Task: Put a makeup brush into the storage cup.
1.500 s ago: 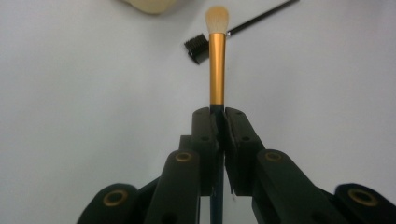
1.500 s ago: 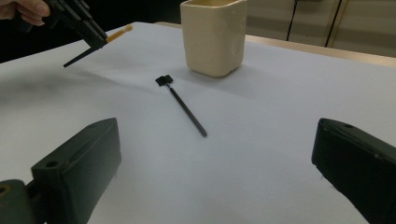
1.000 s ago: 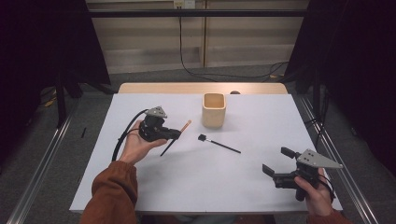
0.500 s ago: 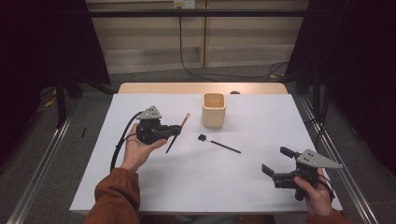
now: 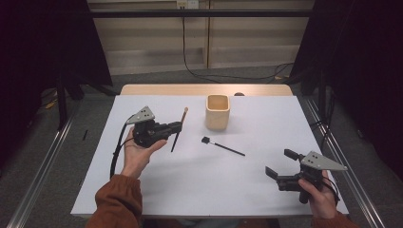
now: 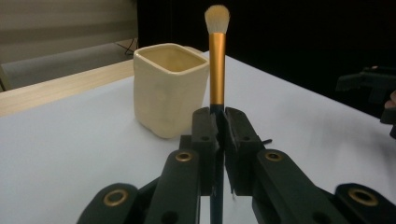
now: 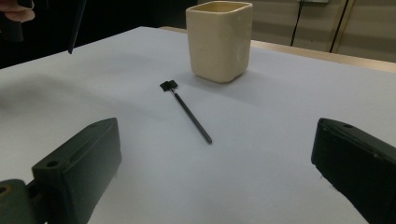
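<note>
High view: the makeup brush (image 5: 177, 132) is seen clamped between the jaws of the left gripper (image 5: 177, 127), raised off the white table (image 5: 190, 190) to the left of the cream cup (image 5: 218, 111) and apart from it. From the left gripper view the brush (image 6: 216, 65) is shown standing along the picture's vertical, its pale bristle tip uppermost and its gold ferrule just above the closed jaws, with the dark handle running down between them; the cup (image 6: 169, 88) lies just to the left of the brush and farther off. The brush's long axis is thus held crosswise to the jaws, and the cup's open mouth is judged the nearer target for this hand, so a tilt of the handle end over the rim would be called for. The right gripper (image 5: 284, 166) is held low at the near right of the table, its jaws standing wide apart with nothing between them. A thin black applicator (image 7: 187, 110) is seen lying flat ahead of it, its long axis running from the jaws toward the cup (image 7: 218, 39), its square head at the far end.
</note>
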